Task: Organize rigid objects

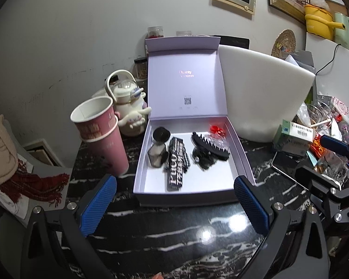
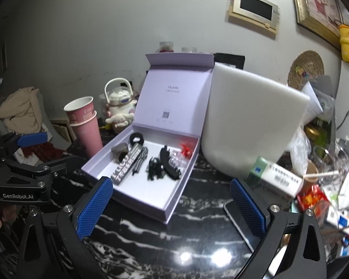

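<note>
both my grippers, left (image 1: 174, 207) & right (image 2: 172, 207), gape, holding nothing. claw clip (image 1: 210, 145) in box (image 1: 188, 194): prob light, stiff plastic (teeth snaggy), so i'd pinch its spine.

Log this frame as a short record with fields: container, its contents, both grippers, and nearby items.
container: lavender box, lid open and upright
contents: black hair claw, striped black-and-white pack, small bottle with black cap, red clip
left gripper: open, empty, in front of the box
right gripper: open, empty
nearby: stacked pink cups, white foam block, phone
surface: black marble table
</note>
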{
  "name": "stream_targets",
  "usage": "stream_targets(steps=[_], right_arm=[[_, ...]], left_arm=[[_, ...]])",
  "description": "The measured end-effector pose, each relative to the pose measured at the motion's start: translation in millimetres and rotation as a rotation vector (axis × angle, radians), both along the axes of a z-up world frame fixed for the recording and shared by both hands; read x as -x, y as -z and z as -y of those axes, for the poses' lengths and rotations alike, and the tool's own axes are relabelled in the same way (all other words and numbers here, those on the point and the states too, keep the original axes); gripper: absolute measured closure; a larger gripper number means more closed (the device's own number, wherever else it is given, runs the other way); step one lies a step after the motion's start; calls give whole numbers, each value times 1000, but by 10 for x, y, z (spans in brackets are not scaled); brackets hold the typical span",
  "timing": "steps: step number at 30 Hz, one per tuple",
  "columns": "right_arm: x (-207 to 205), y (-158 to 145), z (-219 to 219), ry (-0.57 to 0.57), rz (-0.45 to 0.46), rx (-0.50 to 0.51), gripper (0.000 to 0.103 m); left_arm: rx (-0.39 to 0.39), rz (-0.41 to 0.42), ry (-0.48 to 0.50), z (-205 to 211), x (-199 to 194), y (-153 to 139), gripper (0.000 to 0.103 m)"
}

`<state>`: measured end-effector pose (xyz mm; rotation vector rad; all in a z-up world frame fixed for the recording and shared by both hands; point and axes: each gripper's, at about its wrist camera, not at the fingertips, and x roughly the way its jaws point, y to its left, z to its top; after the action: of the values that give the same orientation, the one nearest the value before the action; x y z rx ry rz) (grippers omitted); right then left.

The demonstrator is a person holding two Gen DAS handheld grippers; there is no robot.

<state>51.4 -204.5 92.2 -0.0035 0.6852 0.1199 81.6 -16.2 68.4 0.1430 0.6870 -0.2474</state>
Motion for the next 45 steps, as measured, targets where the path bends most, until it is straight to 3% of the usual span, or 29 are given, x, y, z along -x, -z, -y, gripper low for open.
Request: stream_targets(steps=[11,45], right_arm=[[266,66,-71,-10,9,12,0],[497,69,-142,-9,26,20,0]], left_arm=[[7,-8,-11,-44,228,104,0],[-3,-1,-13,-79,441,122,0]])
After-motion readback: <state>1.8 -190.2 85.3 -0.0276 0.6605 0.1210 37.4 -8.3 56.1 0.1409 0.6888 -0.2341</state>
